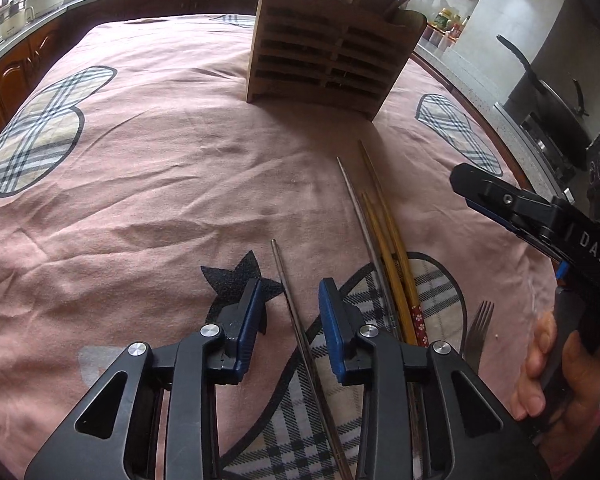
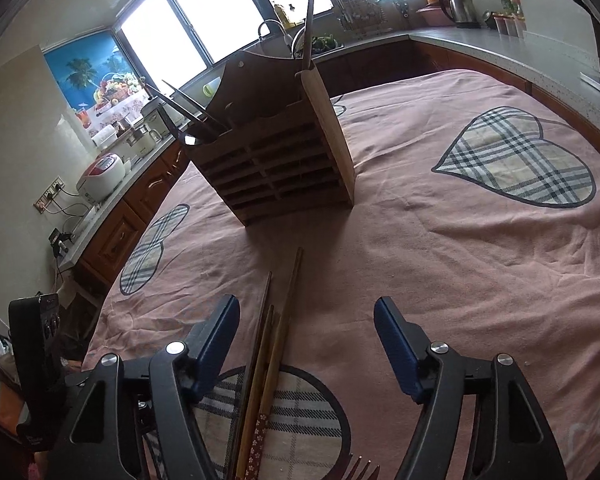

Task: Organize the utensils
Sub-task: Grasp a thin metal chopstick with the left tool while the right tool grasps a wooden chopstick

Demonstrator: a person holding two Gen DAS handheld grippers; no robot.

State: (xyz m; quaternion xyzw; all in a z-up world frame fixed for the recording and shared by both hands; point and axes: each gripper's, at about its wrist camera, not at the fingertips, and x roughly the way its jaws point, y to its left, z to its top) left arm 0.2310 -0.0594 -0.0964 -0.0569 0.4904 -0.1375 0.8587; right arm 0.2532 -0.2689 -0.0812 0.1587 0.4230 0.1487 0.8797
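Note:
A wooden utensil holder (image 1: 328, 52) stands on the pink cloth, with several utensils in it; it also shows in the right wrist view (image 2: 276, 160). My left gripper (image 1: 287, 300) is open low over the cloth, its fingers either side of a metal chopstick (image 1: 296, 320). A second metal chopstick (image 1: 360, 216) and wooden chopsticks (image 1: 384, 224) lie to its right, with a fork (image 1: 478, 330) beyond. My right gripper (image 2: 306, 320) is open and empty above the wooden chopsticks (image 2: 276, 344). The fork tines (image 2: 360, 470) show at the bottom edge. The right gripper also shows in the left wrist view (image 1: 460, 184).
The pink tablecloth (image 1: 160, 184) has plaid heart patches. Kitchen counters ring the table, with a rice cooker (image 2: 100, 176), a kettle (image 2: 458, 8), and a pan on a stove (image 1: 552, 100).

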